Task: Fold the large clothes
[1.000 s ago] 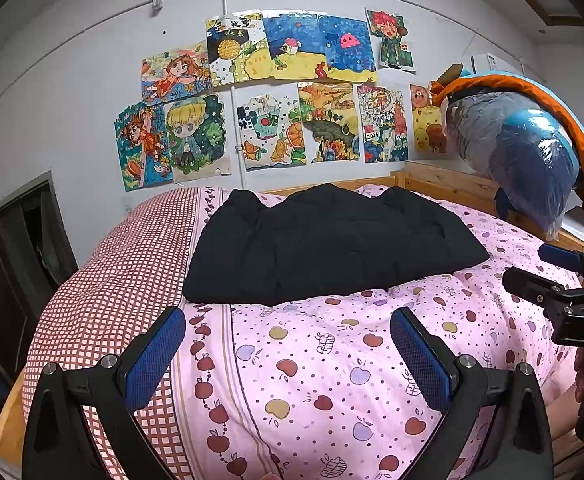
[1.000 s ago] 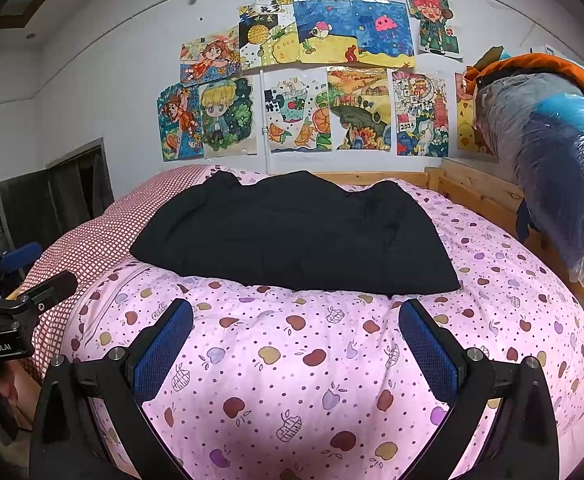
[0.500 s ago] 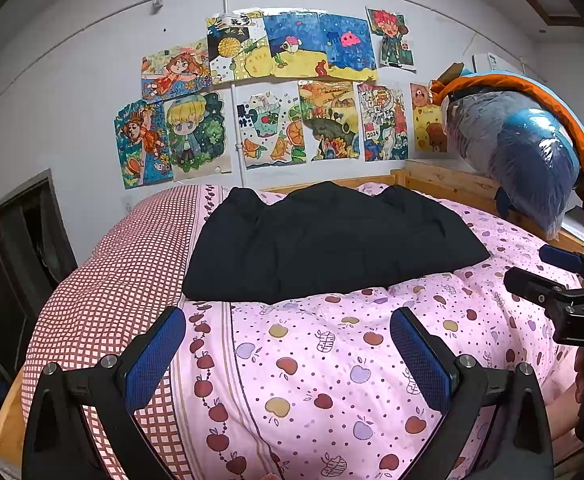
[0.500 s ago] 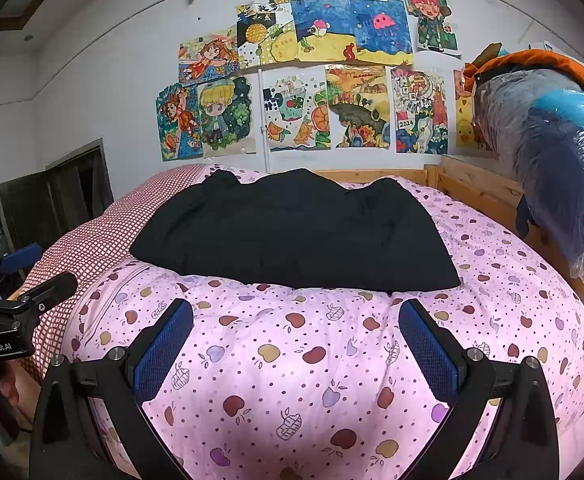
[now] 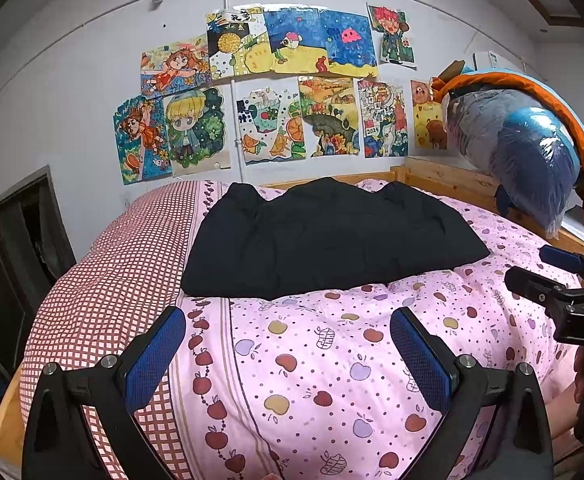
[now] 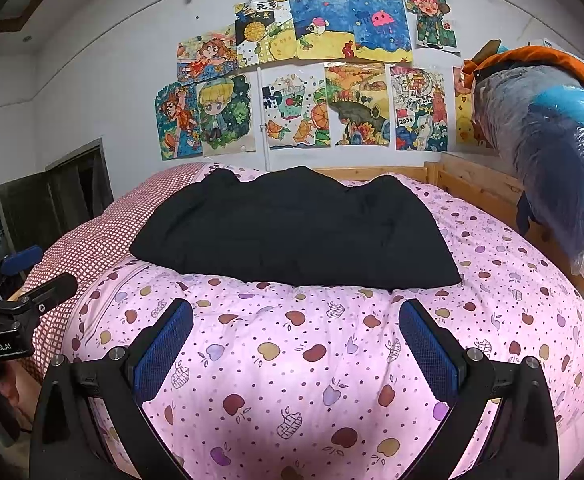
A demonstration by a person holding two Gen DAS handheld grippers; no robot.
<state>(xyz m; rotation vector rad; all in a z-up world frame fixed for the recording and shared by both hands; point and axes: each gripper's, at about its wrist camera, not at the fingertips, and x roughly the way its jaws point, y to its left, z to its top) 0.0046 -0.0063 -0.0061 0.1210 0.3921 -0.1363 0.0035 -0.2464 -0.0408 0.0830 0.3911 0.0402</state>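
Pink apple-print bedding [image 5: 331,360] carries a black garment [image 5: 323,240] lying flat toward the wall (folded or merely spread, unclear). Left gripper [image 5: 288,344] and right gripper [image 6: 295,340] hover gaping, empty, well short of it.

Open quilt [image 5: 331,360] before tongs; bagged bedding [image 6: 551,160] rightward

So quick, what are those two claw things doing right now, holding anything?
Left gripper: open, holding nothing.
Right gripper: open, holding nothing.
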